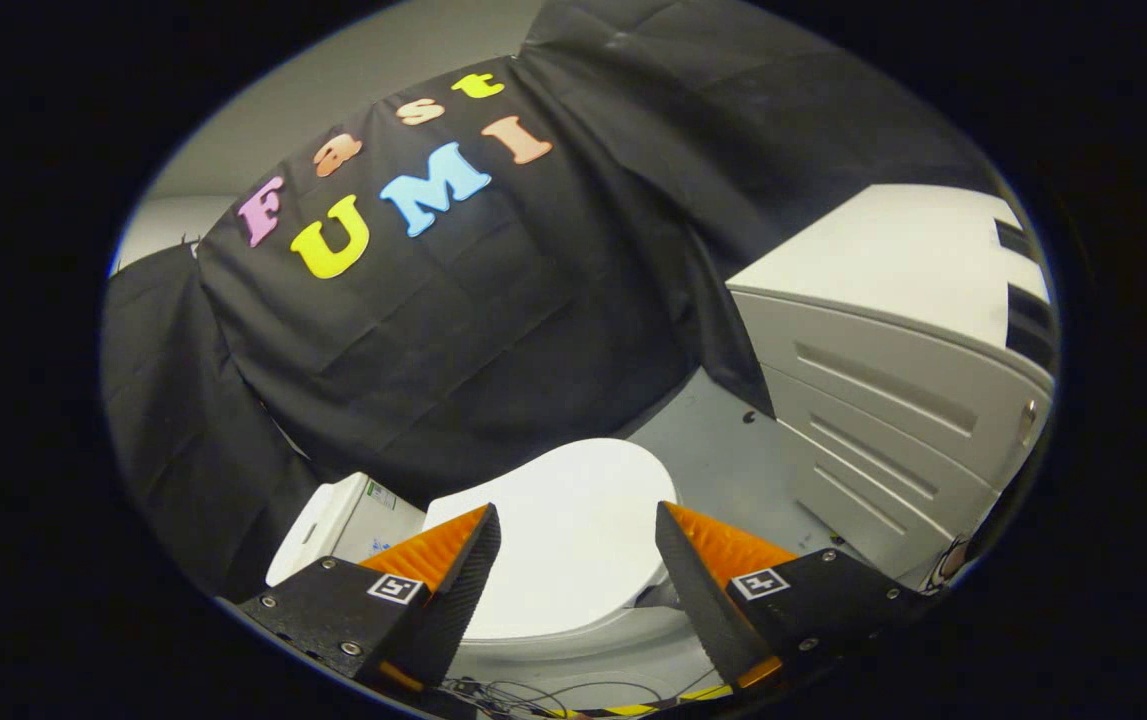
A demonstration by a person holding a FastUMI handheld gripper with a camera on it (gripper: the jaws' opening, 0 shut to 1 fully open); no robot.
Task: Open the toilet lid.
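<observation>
The tool (578, 535) hung over a small white toilet, its two fingers (453, 590) spread well apart and gripping nothing, each carrying a square printed marker on its upper face. Between and just beyond the fingertips lay the toilet lid (573, 520), closed flat over the seat, its rounded front pointing away toward the grey floor (723, 450); the fingers framed it on either side and did not appear to touch it. The tool looked down at the lid at a tilt from above, so that the whole scene leaned. Below the fingers, loose thin wires (533, 692) and a strip of yellow-and-black tape (633, 708) ran along the floor. Just left of the lid, beyond the left finger, stood the toilet's white tank (343, 520), bearing a small label. To the right, well apart from the toilet, sat a large white appliance (893, 380) with ribbed side panels and dark strips at its top edge. Behind everything hung the booth's black cloth wall (493, 330), creased and draped down to the floor.
</observation>
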